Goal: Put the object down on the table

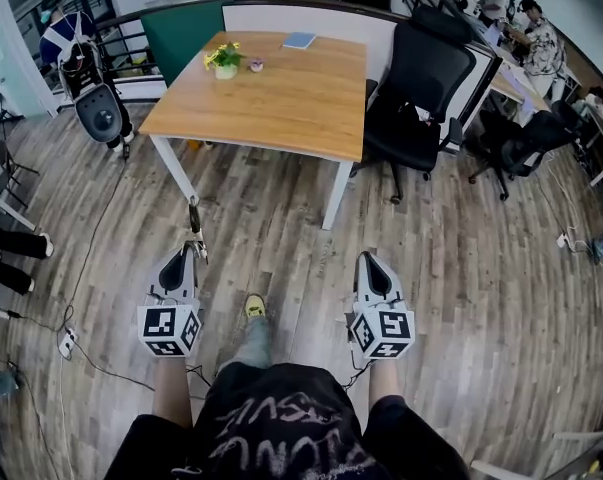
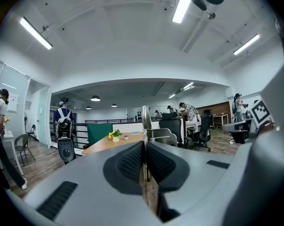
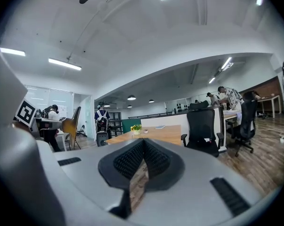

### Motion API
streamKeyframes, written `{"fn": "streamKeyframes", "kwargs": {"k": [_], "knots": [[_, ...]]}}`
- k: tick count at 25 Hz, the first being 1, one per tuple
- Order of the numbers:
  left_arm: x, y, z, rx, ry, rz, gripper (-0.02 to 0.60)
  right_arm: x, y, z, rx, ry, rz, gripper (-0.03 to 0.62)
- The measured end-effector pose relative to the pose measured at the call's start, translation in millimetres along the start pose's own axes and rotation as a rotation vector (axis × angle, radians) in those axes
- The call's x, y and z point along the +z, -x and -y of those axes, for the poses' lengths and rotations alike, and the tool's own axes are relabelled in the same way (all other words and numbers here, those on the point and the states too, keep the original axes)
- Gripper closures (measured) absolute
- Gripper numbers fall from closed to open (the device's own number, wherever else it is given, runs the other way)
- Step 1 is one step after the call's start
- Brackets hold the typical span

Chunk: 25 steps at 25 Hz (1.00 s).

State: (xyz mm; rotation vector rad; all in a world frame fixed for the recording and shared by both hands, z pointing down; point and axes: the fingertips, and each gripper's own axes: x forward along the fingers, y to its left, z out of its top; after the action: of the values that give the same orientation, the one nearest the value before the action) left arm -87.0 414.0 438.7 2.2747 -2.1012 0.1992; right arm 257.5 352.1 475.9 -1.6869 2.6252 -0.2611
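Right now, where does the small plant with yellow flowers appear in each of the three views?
Head view: plant at upper left, near the table's far left corner.
Left gripper view: plant left of centre, just below mid-height.
Right gripper view: plant close to centre, small and far.
Shared landmark: the wooden table it stands on.

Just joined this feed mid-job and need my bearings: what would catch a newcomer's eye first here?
A wooden table stands ahead, with a small yellow-flowered plant and a blue book at its far end and a black office chair at its right. Nearer, the left tool is shut on a thin metal object that pokes forward. The right tool is shut and empty.
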Motion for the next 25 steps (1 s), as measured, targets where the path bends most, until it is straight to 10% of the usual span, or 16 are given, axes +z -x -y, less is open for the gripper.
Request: {"fn": "streamKeyframes", "kwargs": {"k": [25], "knots": [[30.4,-283.6,-189.6,-0.049,0.078,0.014,0.566,54.4,-315.1,-23.0,-0.096,0.016,0.033,0.589]]}}
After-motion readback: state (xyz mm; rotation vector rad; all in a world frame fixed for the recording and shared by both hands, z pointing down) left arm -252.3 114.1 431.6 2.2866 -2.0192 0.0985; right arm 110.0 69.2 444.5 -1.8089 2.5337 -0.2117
